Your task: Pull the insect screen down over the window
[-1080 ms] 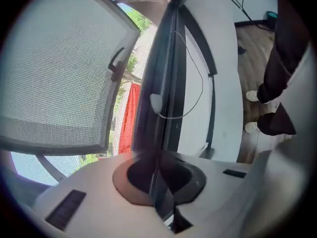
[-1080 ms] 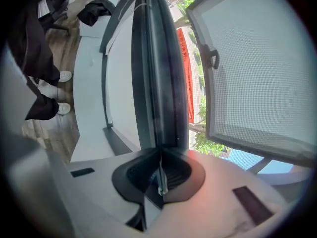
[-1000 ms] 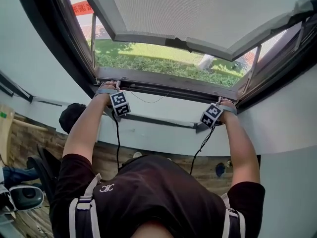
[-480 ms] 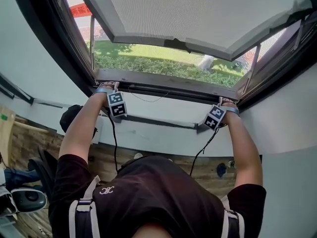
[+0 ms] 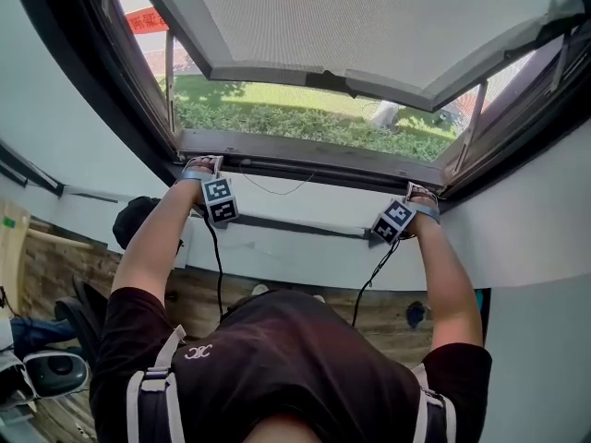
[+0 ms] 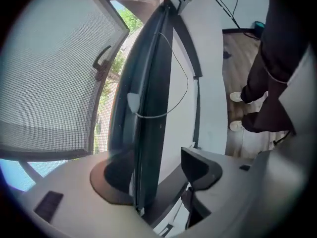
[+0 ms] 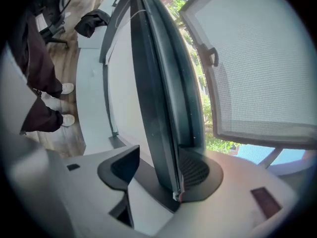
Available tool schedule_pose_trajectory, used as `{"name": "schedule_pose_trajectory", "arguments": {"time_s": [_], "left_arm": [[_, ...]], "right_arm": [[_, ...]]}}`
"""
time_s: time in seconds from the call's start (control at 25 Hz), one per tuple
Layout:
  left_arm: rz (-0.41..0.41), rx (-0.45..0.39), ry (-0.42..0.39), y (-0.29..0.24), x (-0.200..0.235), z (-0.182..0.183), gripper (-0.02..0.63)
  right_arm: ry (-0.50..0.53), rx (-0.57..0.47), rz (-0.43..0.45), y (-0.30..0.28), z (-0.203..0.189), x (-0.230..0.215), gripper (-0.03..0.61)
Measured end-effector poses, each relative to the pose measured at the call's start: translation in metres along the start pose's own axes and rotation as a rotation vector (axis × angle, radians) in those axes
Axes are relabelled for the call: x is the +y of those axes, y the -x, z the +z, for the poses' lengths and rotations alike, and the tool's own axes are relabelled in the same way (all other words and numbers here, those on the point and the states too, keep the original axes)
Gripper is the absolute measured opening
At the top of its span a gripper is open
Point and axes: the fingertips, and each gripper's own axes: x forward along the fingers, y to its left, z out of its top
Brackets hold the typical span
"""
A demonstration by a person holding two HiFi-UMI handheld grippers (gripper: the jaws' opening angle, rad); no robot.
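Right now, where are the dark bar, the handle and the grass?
dark bar [image 6: 148,73]: left gripper view, its middle.
handle [image 6: 102,61]: left gripper view, its lever.
grass [image 5: 295,109]: head view, strip below the sash.

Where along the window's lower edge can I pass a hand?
The white ledge between left gripper and right gripper is bare, save a thin cord. Both ends are crowded: jaws have just been opening, dark bar between them.
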Motion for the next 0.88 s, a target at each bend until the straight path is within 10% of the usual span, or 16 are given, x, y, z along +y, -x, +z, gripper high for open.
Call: {"name": "schedule_pose_trajectory", "arguments": {"time_s": [0.64,0.88], "left_arm": [[0.064,-0.066,0.103,0.008,0.011,0.002,0.255],[0.060,-0.135,0.331,0.028,0.018,0.002,0.233]], "right_arm": [[-0.082,-0.099,-0.083,0.004,0.002,-0.008,0.261],[-0.169,-0.151,-0.080,0.009,0.004,-0.008,0.259]]}}
